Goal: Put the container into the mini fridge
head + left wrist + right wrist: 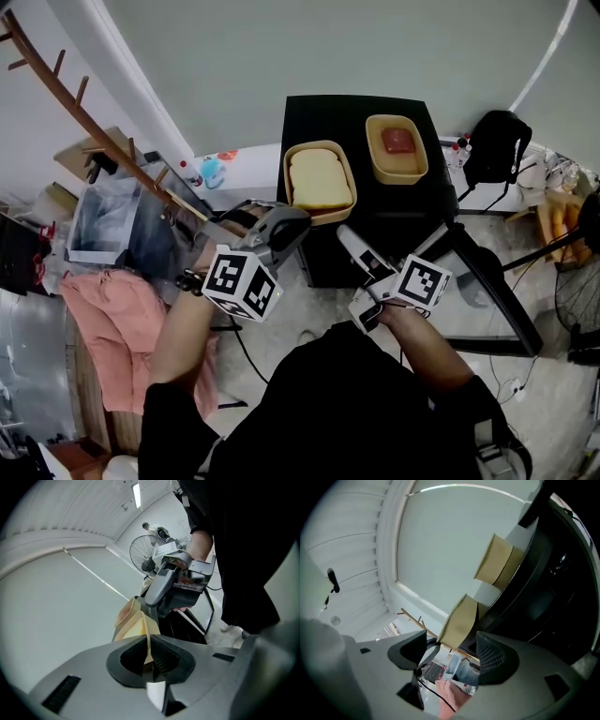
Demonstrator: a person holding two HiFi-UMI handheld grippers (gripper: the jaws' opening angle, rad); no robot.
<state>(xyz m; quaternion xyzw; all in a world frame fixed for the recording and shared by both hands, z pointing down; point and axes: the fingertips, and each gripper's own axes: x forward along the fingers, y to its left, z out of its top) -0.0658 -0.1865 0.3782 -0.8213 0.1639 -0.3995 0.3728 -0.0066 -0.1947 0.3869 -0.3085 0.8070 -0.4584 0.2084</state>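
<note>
— Where are your grippers?
— My left gripper (146, 641) is clenched on nothing. My right gripper (454, 653) is released, jaws wide, with nothing gripped.
— And the containers?
— Both sit on top of the fridge (323, 117). The near container (323, 216), yellow inside, is at the front left corner; the far container (398, 176), red inside, is by the right edge. The door (492, 281) stands open.

Left tongs (149, 643) together; beyond them, seemingly two tan containers (134, 620).
</note>
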